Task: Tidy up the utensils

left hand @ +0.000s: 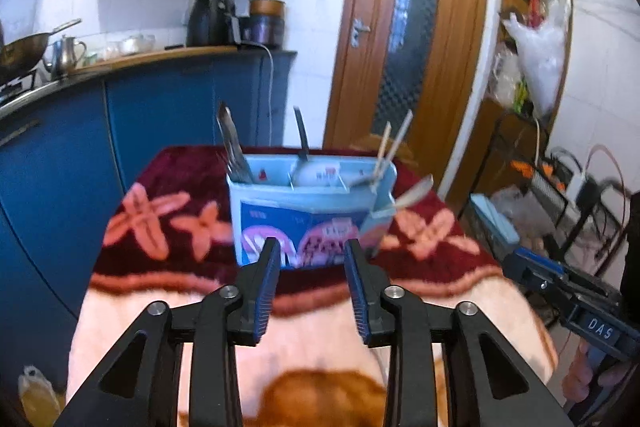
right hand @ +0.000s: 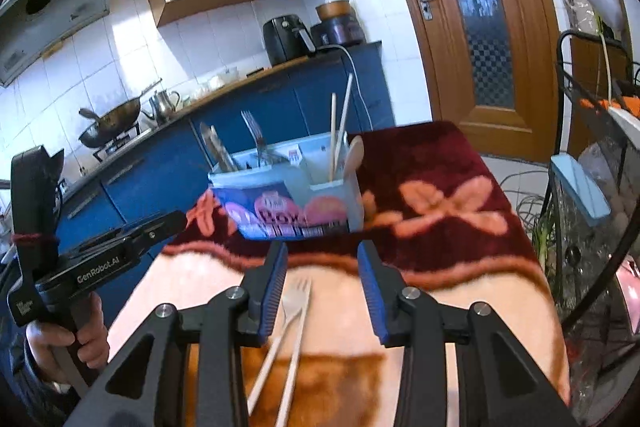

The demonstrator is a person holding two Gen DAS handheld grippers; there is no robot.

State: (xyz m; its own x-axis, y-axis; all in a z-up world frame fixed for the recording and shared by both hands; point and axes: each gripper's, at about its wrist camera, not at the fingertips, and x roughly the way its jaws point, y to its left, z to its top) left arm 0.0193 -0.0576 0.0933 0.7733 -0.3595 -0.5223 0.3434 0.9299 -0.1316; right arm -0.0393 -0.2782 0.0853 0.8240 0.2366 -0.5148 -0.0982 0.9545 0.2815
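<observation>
A light blue utensil box with compartments stands on the blanket-covered table. It holds metal tongs, a dark-handled utensil, chopsticks and a wooden spoon. The box also shows in the right wrist view. My left gripper is open and empty, just short of the box. My right gripper is open and empty above two pale utensils, a fork and a stick-like piece, lying on the blanket.
Blue kitchen cabinets with a counter, wok and air fryer stand to the left. A wooden door is behind. A wire rack with bags stands to the right.
</observation>
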